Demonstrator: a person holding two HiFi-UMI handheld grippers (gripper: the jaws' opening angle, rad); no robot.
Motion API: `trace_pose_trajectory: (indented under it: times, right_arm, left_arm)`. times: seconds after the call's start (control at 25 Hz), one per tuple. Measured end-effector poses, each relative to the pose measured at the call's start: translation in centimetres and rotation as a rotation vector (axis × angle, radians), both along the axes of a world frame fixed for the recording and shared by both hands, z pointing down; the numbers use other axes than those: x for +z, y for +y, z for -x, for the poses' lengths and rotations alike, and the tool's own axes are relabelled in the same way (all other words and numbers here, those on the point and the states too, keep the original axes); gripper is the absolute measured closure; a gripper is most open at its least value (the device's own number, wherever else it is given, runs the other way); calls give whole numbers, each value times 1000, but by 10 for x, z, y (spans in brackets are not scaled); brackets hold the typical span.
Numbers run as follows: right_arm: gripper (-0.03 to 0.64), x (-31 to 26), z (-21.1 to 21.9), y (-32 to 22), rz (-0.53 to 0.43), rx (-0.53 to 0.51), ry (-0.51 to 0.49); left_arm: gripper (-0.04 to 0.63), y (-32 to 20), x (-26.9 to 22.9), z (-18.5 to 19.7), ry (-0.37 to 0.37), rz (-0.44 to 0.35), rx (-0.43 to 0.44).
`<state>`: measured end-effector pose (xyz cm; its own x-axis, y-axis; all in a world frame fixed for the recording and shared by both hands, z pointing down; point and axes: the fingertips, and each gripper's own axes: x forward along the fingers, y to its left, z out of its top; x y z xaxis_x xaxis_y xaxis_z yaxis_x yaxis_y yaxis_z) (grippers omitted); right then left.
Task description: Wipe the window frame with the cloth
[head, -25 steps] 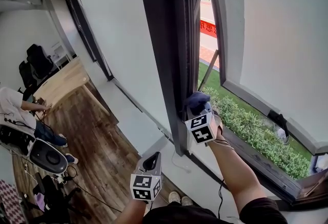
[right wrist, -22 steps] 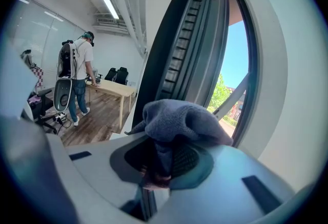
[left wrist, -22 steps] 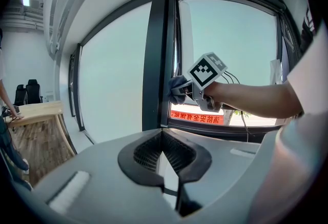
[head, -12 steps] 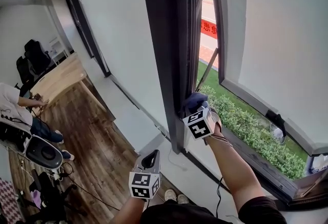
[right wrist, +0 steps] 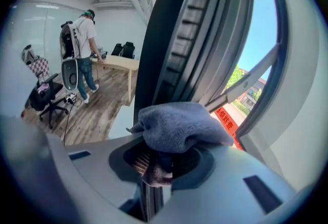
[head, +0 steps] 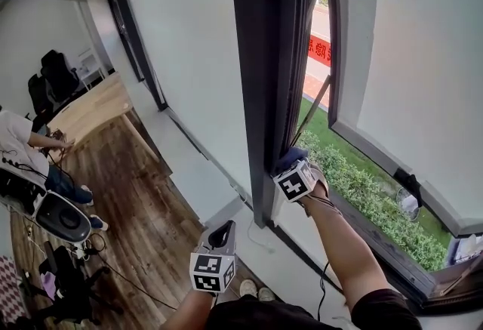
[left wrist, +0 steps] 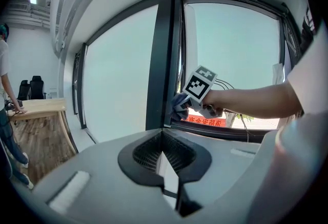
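The dark window frame rises as a vertical post between a frosted pane and the open casement. My right gripper is shut on a bunched grey-blue cloth, and the cloth is pressed against the lower part of the post's grooved side. The left gripper view shows that cloth against the window frame too. My left gripper hangs lower and nearer to me, away from the frame, with its jaws together and nothing between them.
A white sill runs below the frame. Outside lie a green hedge and a red banner. In the room to the left stand a wooden desk, chairs, a bag and a person.
My right gripper with the cloth has slid a little down the frame post. The head view has shifted, so the frame sits further right. The left gripper has hardly moved.
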<state>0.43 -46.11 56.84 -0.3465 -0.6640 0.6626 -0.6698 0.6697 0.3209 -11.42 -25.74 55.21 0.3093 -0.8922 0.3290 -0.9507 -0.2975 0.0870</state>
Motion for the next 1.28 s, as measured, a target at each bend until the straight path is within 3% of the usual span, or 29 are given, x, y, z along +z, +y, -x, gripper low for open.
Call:
trace_pose_trajectory:
  times: [0.12,0.24,0.44,0.8,0.96,1.16,1.28]
  right_arm:
    - [532,31,-4,-2,40,-25,146]
    - [534,54,-5,-2,59,-21,225]
    - [534,54,-3,-4,73,-13,237]
    - [532,62,-10,1,112,-8,272]
    - [532,62,-39,21,154,42,238]
    - [529,67,-62,44,236,166,78]
    - [531,62,-62,45,171,186,50]
  left_arm:
    - [586,3,-1,1,7,-6,-7]
    - [586,5,-3,9,14,-14,-18]
    - [586,4,-4,26,25,-16,-44]
    - [586,0,-9,22,46,-36,-19]
    - [586,-2,-19,13,53,-66,5]
    - [586,-8,-27,17,67,-89,14]
    - [586,-11,-36,16,76,-110,18]
